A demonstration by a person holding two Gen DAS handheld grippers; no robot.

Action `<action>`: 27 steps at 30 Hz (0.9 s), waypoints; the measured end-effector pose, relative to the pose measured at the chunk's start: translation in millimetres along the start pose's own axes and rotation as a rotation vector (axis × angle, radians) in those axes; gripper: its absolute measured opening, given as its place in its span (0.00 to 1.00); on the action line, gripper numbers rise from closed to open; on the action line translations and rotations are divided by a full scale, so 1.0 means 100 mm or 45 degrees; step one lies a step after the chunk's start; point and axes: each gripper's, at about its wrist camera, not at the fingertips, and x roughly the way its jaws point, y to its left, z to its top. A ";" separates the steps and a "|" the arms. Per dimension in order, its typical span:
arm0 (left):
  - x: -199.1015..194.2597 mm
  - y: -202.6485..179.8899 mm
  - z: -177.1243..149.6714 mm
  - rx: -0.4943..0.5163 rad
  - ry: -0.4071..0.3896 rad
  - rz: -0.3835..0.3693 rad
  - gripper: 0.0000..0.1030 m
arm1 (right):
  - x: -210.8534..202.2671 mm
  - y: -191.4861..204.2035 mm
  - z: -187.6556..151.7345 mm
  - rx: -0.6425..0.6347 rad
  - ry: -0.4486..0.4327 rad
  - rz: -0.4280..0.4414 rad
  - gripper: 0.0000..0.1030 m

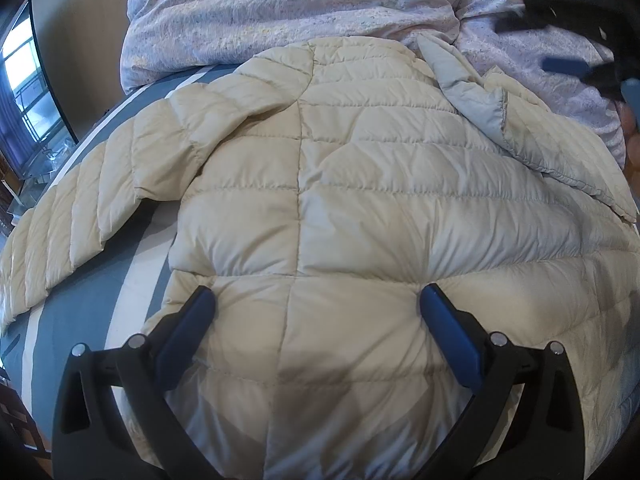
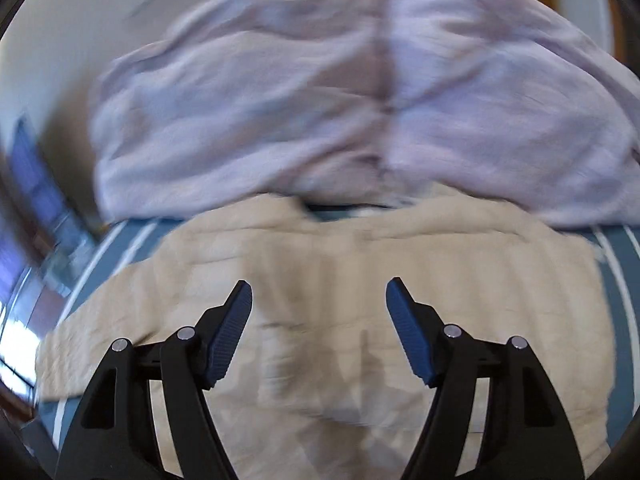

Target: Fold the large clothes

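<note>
A cream quilted puffer jacket point(image 1: 320, 184) lies spread on a bed with a blue and white striped sheet point(image 1: 72, 320). One sleeve point(image 1: 80, 216) stretches out to the left. On the right, a part of the jacket is folded over and shows its grey lining point(image 1: 472, 80). My left gripper point(image 1: 318, 298) is open wide, and both fingertips dent the jacket's lower middle. Blurred at the top right of the left wrist view, my right gripper point(image 1: 596, 80) hangs above the bedding. In its own blurred view the right gripper point(image 2: 319, 286) is open over the jacket point(image 2: 320, 264), with nothing between its fingers.
A crumpled lavender duvet point(image 1: 280, 8) is heaped along the far side of the bed, just behind the jacket's collar, and also fills the top of the right wrist view point(image 2: 360, 100). A bright window or screen point(image 1: 28, 92) stands beyond the bed's left edge.
</note>
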 end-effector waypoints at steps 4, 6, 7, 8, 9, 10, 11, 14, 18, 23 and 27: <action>0.00 0.00 0.00 -0.001 0.001 -0.002 0.98 | 0.35 -0.28 -0.15 0.071 0.151 -0.160 0.69; 0.00 0.01 0.00 -0.001 0.001 -0.002 0.98 | 0.49 -0.29 -0.23 0.080 0.199 -0.181 0.69; 0.00 0.01 0.00 -0.001 0.001 -0.002 0.98 | 0.52 -0.27 -0.25 0.083 0.211 -0.178 0.71; 0.00 0.00 0.00 -0.002 0.001 -0.003 0.98 | 0.54 -0.22 -0.26 0.079 0.213 -0.168 0.77; 0.00 0.00 0.00 -0.002 0.001 -0.003 0.98 | 0.56 -0.16 -0.26 0.067 0.207 -0.159 0.80; 0.00 0.00 0.00 -0.001 0.001 -0.002 0.98 | 0.55 -0.11 -0.26 0.055 0.203 -0.154 0.85; 0.00 0.00 0.00 -0.001 0.001 -0.002 0.98 | 0.55 -0.03 -0.26 0.032 0.195 -0.139 0.85; 0.00 0.00 0.00 -0.001 0.001 -0.003 0.98 | 0.60 0.10 -0.31 -0.006 0.196 -0.149 0.87; 0.00 0.00 0.00 -0.002 0.001 -0.004 0.98 | 0.67 0.08 -0.38 0.006 0.210 -0.154 0.95; 0.00 0.00 0.01 -0.008 -0.002 -0.010 0.98 | 0.76 0.20 -0.48 -0.081 0.215 -0.258 0.99; -0.05 0.03 -0.01 -0.047 -0.030 -0.048 0.98 | 0.77 0.16 -0.47 -0.057 0.224 -0.242 0.99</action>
